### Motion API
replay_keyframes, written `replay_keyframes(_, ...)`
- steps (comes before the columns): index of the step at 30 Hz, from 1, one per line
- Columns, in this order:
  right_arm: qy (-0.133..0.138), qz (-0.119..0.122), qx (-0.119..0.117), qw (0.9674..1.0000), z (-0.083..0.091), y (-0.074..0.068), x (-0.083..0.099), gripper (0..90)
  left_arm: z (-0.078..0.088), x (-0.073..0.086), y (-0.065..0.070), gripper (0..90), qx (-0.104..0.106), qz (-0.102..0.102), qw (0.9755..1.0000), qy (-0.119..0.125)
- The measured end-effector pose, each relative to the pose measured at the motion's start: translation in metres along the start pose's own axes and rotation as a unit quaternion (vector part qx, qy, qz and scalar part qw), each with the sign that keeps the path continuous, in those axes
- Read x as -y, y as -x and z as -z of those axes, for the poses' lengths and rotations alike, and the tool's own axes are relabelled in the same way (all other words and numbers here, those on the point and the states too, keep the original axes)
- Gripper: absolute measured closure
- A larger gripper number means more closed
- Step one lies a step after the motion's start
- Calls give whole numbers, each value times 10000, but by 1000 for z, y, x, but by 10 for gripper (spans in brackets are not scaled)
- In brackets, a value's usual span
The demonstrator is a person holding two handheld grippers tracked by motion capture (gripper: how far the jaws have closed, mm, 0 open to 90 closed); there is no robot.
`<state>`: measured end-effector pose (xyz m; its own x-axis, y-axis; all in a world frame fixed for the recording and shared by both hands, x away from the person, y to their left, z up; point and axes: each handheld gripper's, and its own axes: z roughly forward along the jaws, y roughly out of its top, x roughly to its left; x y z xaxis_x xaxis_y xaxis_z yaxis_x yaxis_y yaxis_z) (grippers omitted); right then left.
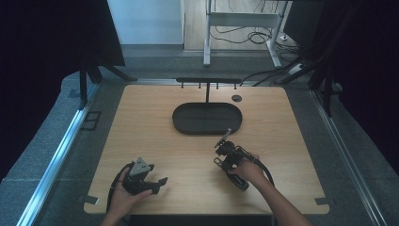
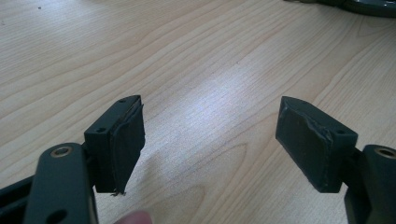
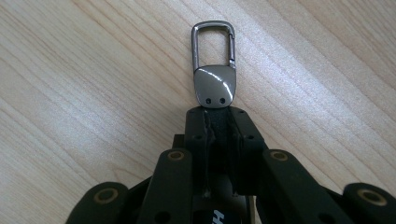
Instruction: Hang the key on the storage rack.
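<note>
Tray (image 1: 207, 128), one, dark and oval, lay on the tabletop (image 1: 141, 122) toward the far edge, about midway between the side edges, with a thin post rising at its far rim to a crossbar rack (image 1: 208, 80) with small pegs. One small round disc (image 1: 236, 98) sat on the wood just right of the post, near the far edge. Nothing stood between the tray and the grippers; bare wood lay there.

Two grippers were in use. The right gripper (image 1: 225, 139) sat right of the middle, just short of the tray's near rim, its jaws pressed together on the dark strap of a metal clip (image 3: 214, 70). One clip was there: a silver carabiner loop with a rounded plate bearing two rivets, sticking out past the jaw tips above the wood and pointing toward the tray. In the high view the clip (image 1: 223, 138) appeared as a pale sliver at the jaw tips.

The left gripper (image 1: 162, 181) rested near the near edge, left of the middle, its jaws standing wide apart with only bare wood between them, well apart from the clip. A fingertip (image 2: 135, 218) showed at the bottom of the left gripper view.
</note>
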<state>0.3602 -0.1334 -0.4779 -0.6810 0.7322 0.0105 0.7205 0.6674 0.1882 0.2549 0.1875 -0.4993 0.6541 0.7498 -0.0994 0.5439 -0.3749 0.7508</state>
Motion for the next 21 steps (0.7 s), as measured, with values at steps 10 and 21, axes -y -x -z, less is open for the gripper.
replay_keyframes(10,24,87,97,9999,0,-3,1,800,1,0,0,243,-11,2,10000,-2)
replay_keyframes(21,44,167,91,9998,1,-3,2,802,1,0,0,243,-9,6,10000,-8)
